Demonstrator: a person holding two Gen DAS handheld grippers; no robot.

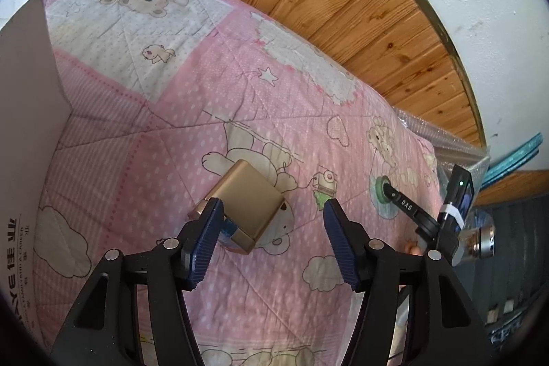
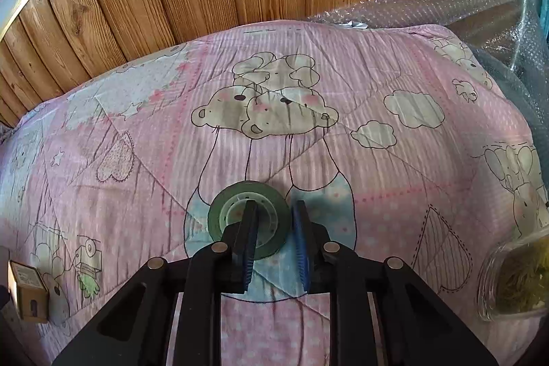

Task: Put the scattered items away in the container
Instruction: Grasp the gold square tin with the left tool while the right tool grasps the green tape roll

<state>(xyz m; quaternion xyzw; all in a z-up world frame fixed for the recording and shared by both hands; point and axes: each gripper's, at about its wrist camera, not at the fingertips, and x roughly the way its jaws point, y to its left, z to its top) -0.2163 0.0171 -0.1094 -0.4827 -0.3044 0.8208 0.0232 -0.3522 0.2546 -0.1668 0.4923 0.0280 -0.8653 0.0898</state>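
Left tool (image 1: 271,222) gapes wide over the gold box (image 1: 245,203), which lies on the quilt (image 1: 192,112); one pad sits at the box's edge, the other well clear, so no grip yet. Right tool (image 2: 274,228) is nearly shut on the green tape roll's (image 2: 248,218) wall, one finger through the core, one outside; roll looks pinched but not lifted. White carton (image 1: 27,64), probably the container, stands at left, inside hidden. Clear tub (image 2: 514,280) lies near the quilt edge. Likely early: nothing visibly packed, three items left.
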